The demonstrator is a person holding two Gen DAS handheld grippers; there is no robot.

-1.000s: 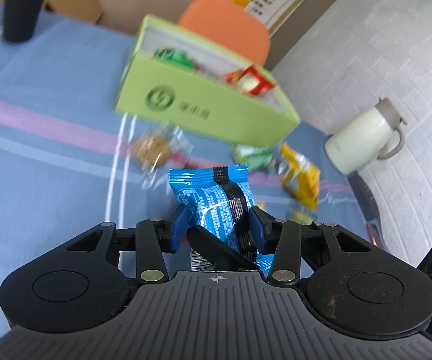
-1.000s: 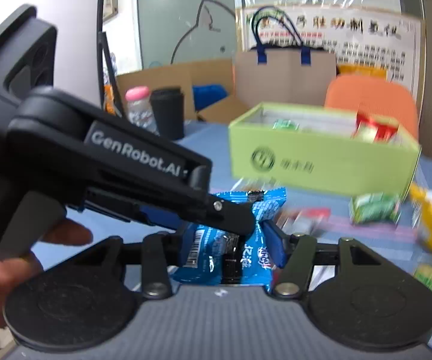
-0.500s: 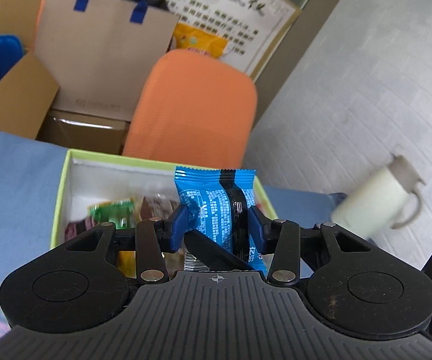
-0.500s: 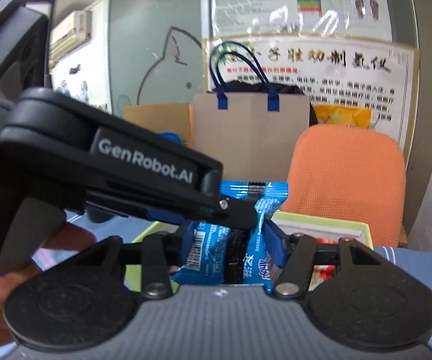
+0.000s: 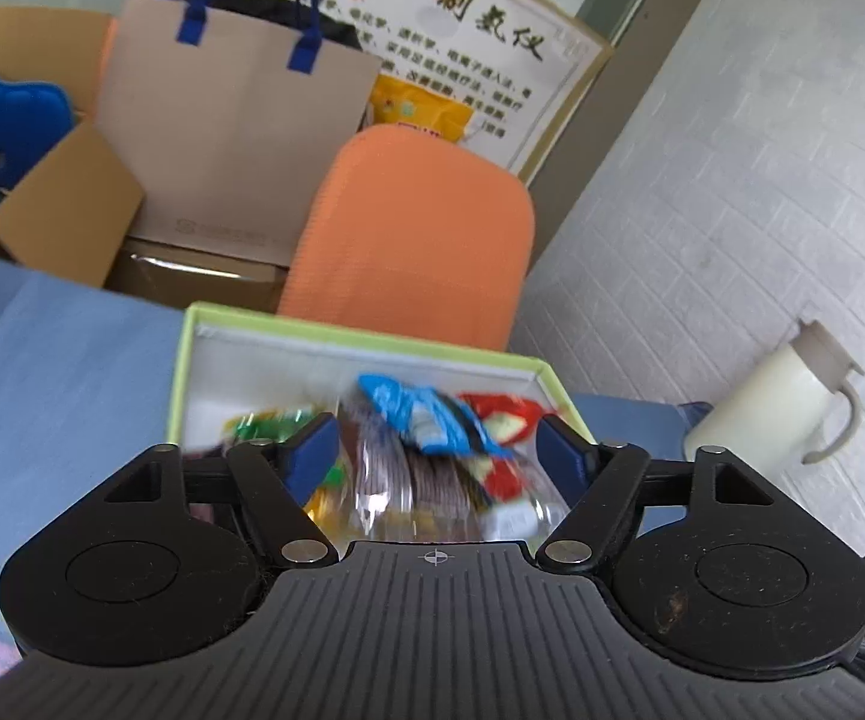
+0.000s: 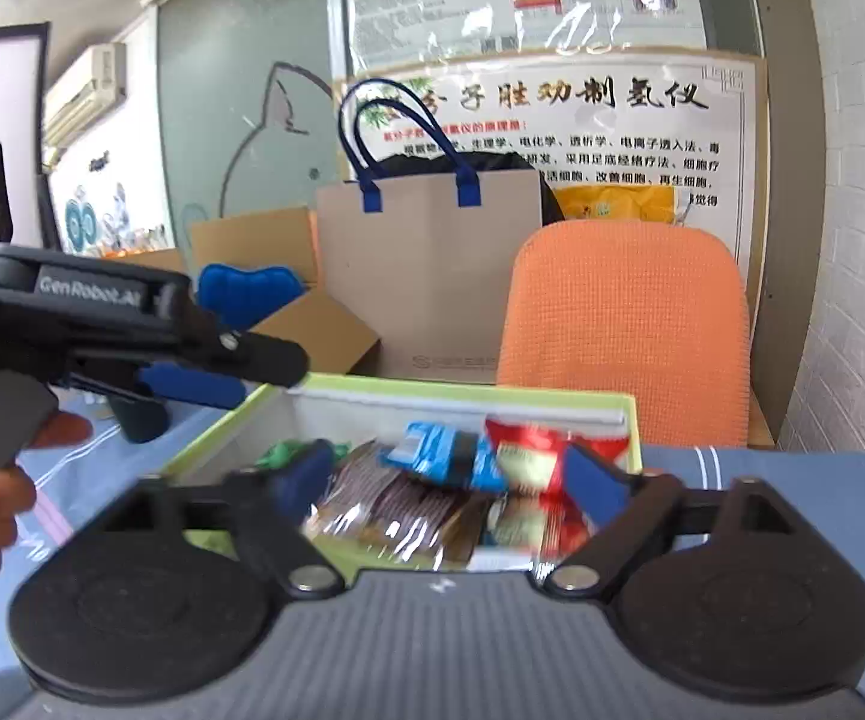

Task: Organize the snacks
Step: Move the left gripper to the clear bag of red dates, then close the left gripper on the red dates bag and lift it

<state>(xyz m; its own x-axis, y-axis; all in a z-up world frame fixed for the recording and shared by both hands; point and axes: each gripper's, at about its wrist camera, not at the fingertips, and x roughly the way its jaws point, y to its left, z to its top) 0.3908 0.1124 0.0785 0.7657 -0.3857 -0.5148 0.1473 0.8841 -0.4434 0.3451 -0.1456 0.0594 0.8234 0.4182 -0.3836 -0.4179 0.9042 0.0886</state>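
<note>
Snacks [image 5: 432, 456] piled in the green box [image 5: 366, 336], and a blue packet [image 5: 426, 414] lies blurred on top of the heap, beside a red packet [image 6: 528, 438]! Left gripper [image 5: 438, 444] over the box, fingers [image 5: 312, 444] spreading, nothing pinched between them. Right gripper [image 6: 450, 480] alongside, its fingers [image 6: 594, 480] opening wide too, empty. Box sits on the blue-clothed counter [image 5: 60, 372], an orange chair [image 6: 624, 324] behind and a cream jug [image 5: 774, 402] off to the side.
</note>
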